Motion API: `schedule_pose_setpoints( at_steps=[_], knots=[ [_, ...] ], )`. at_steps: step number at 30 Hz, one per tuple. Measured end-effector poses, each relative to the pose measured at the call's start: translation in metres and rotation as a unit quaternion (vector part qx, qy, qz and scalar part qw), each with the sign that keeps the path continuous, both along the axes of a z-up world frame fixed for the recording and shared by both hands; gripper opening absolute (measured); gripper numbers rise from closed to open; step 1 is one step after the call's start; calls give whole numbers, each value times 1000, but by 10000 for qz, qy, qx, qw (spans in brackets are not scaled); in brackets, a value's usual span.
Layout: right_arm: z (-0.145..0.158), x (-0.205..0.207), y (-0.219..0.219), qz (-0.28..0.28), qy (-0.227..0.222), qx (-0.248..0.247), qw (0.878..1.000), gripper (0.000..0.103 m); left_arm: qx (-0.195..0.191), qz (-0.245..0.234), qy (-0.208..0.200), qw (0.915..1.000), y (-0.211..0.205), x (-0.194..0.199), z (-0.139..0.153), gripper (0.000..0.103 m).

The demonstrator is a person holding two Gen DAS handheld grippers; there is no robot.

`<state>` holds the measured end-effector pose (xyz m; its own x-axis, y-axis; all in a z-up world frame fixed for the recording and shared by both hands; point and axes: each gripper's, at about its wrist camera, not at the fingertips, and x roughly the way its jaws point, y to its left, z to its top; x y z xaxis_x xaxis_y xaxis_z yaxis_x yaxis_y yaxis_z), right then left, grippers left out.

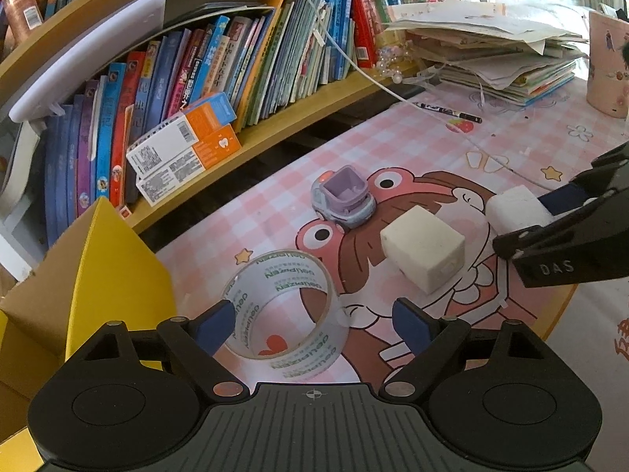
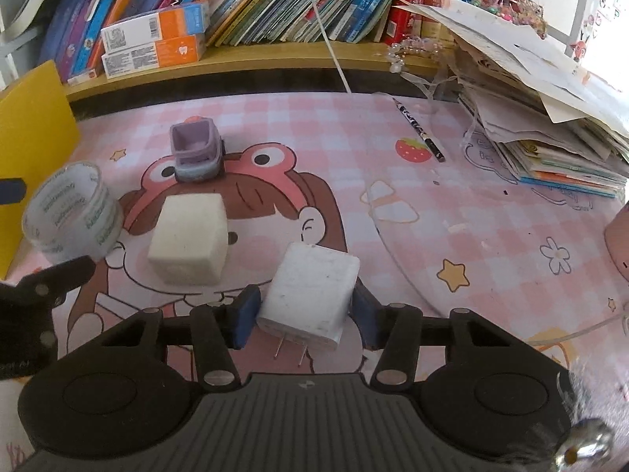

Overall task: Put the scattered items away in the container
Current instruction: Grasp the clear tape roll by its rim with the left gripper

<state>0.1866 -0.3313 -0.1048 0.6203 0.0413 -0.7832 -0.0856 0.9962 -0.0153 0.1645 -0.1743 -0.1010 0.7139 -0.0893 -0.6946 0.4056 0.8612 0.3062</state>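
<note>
A clear tape roll lies on the pink checked mat between the fingers of my left gripper. The left pad touches it and the right pad stands apart, so the gripper is open. My right gripper is shut on a white charger plug, with both blue pads against its sides and its prongs pointing back at the camera. A cream foam cube and a purple toy car sit on the mat beyond. The yellow cardboard box stands at the left, beside the tape.
A low wooden shelf packed with books runs along the back, with two orange-and-white cartons on it. A pile of books and papers, a pencil and a pink cup lie to the right. A white cable crosses the mat.
</note>
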Motion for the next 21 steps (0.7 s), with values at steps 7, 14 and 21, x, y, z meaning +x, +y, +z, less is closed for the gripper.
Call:
schedule_pose_setpoints(
  at_steps=[7,14,21],
  knots=[
    [-1,0,1,-25,47,-17,10000,51,10,-13,112,9999,-1,7,-6,70],
    [-1,1,0,-30,53,-9,10000,50,-6,74,327,9994,2,15,-15,49],
    [-1,0,0,-13,49,-8,10000,49,49,25,399,9992,3,17,-20,41]
  ],
)
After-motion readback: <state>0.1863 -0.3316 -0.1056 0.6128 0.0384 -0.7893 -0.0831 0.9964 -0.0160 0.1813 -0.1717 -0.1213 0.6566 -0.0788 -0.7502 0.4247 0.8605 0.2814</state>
